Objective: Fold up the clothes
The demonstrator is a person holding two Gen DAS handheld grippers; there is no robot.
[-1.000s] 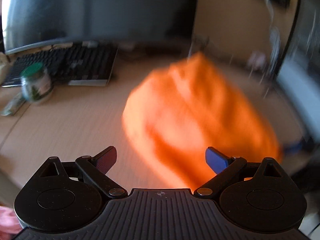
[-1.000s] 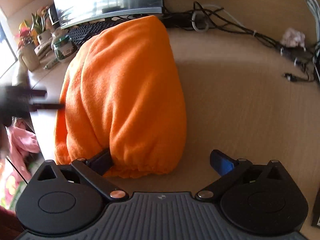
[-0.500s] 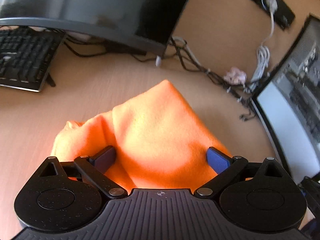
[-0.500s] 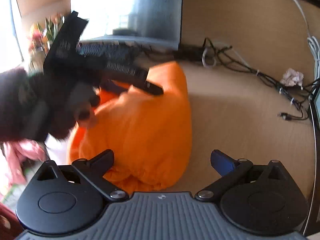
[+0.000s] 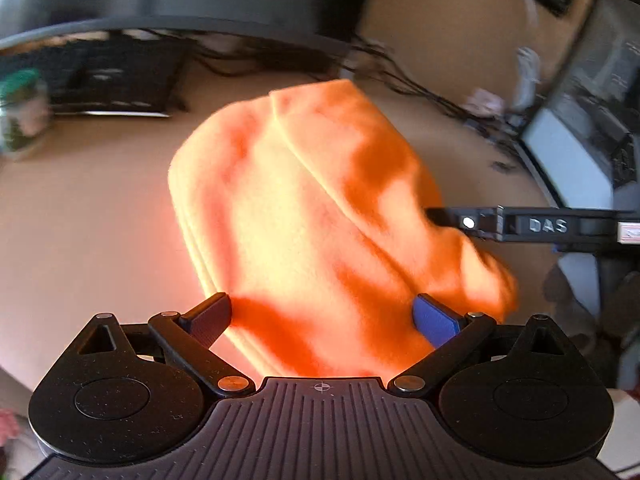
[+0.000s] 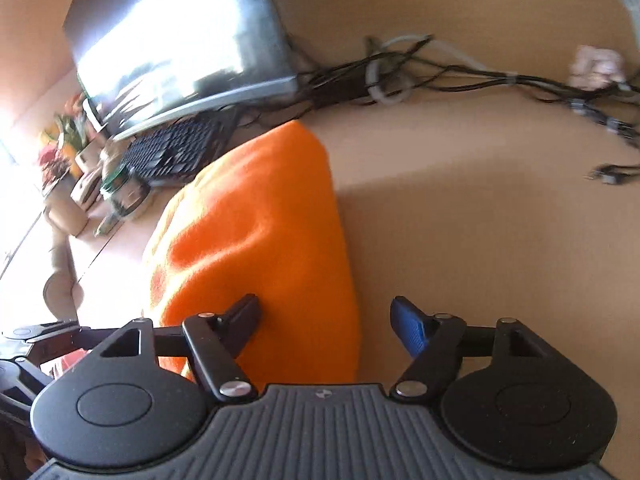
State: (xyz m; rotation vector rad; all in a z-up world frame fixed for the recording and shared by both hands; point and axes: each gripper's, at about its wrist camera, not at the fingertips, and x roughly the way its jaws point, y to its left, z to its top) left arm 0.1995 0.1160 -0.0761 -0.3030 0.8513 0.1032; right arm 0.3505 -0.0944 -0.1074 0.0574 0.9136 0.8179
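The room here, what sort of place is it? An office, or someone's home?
Probably a home desk or workstation: a wooden desk with a curved monitor, a keyboard and tangled cables behind an orange garment.

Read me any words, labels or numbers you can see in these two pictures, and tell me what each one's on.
"DAS": raised letters on the black right gripper reaching in over the orange garment, left wrist view.
Red-and-white sticker further along that tool: too blurred to read.
Keyboard keys, right wrist view: too small to read.
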